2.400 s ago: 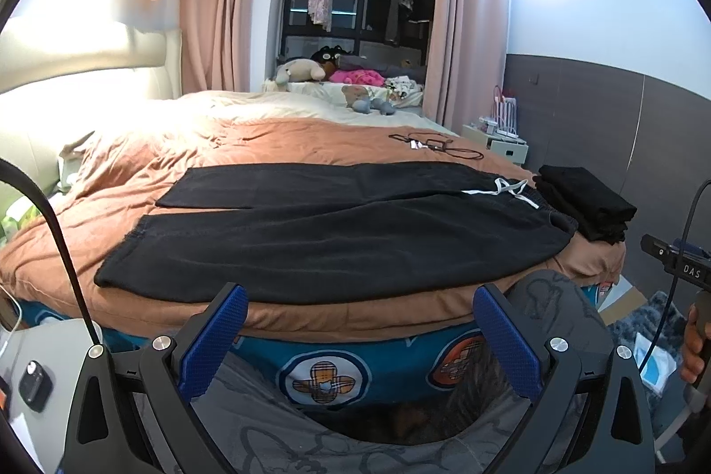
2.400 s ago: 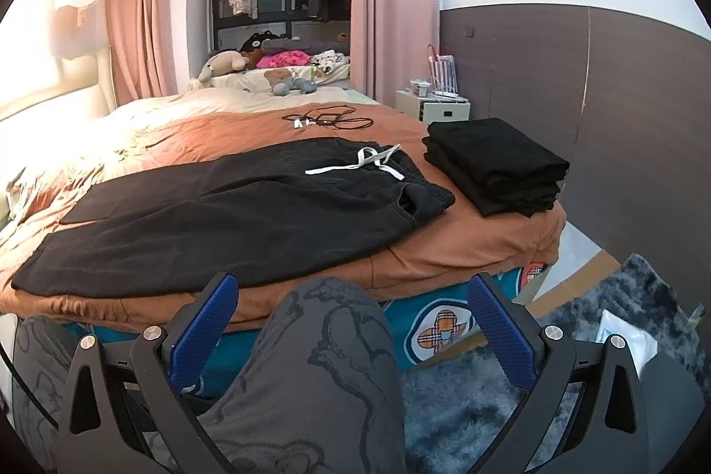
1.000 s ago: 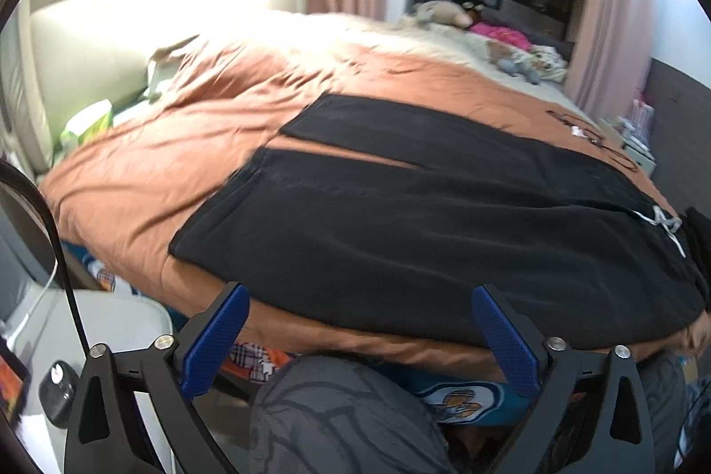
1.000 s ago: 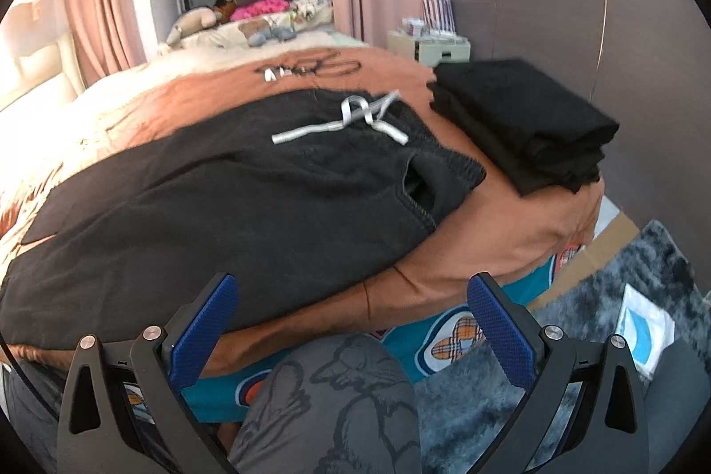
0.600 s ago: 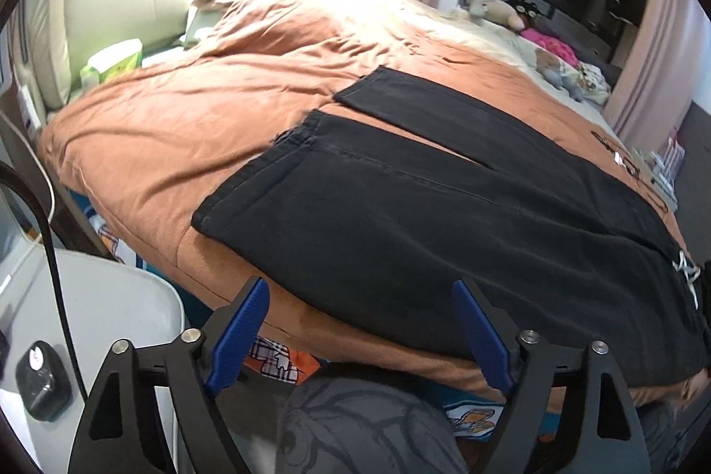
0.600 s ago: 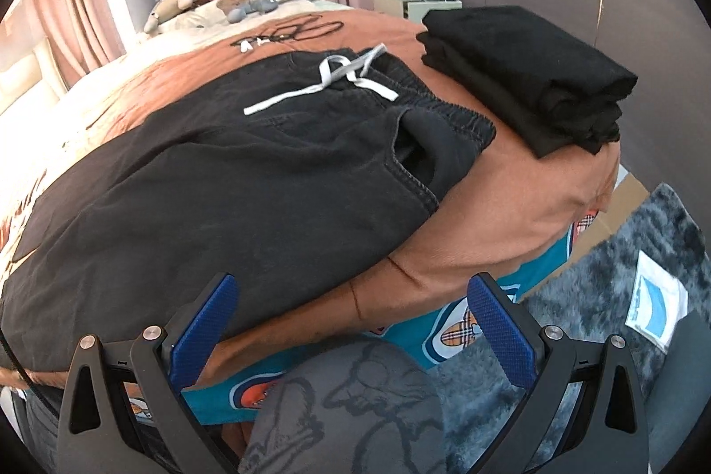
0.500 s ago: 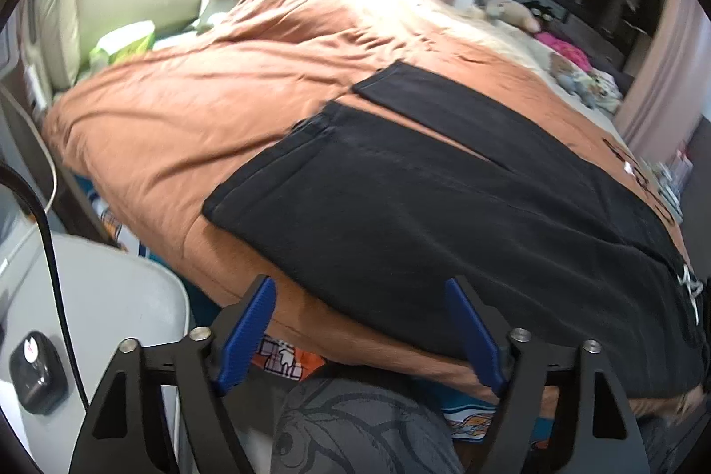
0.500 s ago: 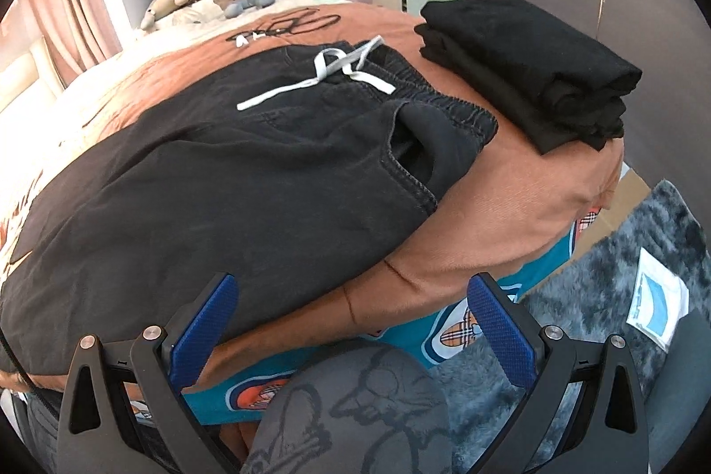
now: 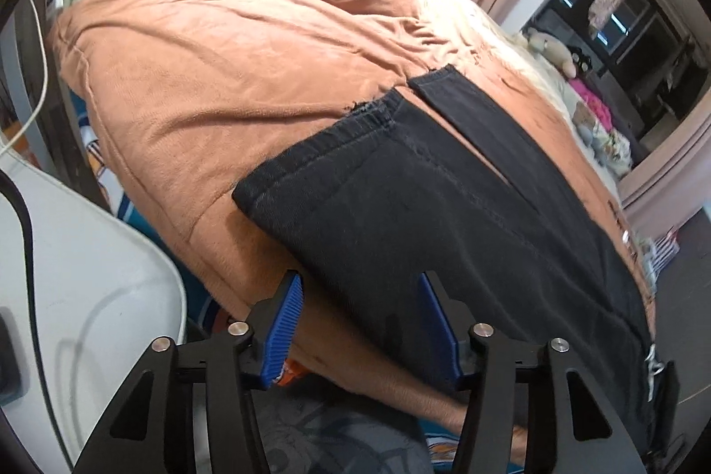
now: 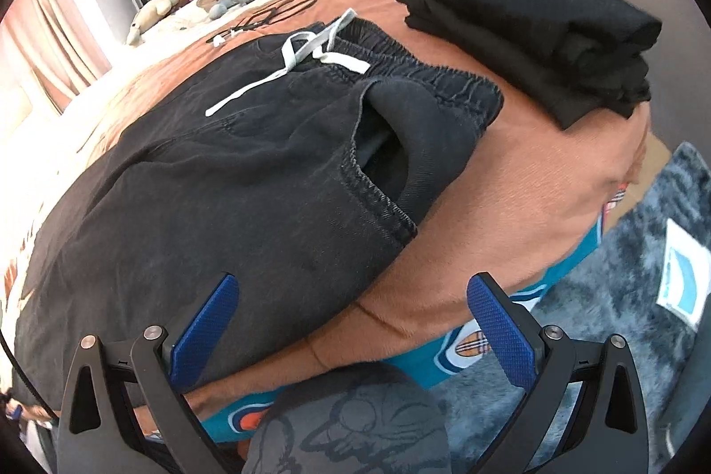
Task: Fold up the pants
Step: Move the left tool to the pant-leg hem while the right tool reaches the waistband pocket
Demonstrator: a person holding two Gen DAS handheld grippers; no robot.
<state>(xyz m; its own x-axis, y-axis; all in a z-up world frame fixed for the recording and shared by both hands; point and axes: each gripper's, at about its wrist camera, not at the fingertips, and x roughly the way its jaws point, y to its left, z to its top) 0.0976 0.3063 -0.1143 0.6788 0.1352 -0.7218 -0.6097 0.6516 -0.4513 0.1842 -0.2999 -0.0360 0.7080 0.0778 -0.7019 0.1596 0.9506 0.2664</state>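
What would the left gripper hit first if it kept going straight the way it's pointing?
Most likely the near leg of the black pants, close to its hem, lying on the orange blanket. The left gripper is closing with nothing between the pads yet. Depth is hard to judge.

Pants [image 9: 444, 207] on brown bedspread [image 9: 222, 65]

Both wrist cameras look steeply down from the bed's [image 9: 213, 83] near edge, close in. The left view faces the pants' [image 9: 444, 207] hem end; the right view faces the waistband end. Both share the pants' near leg.
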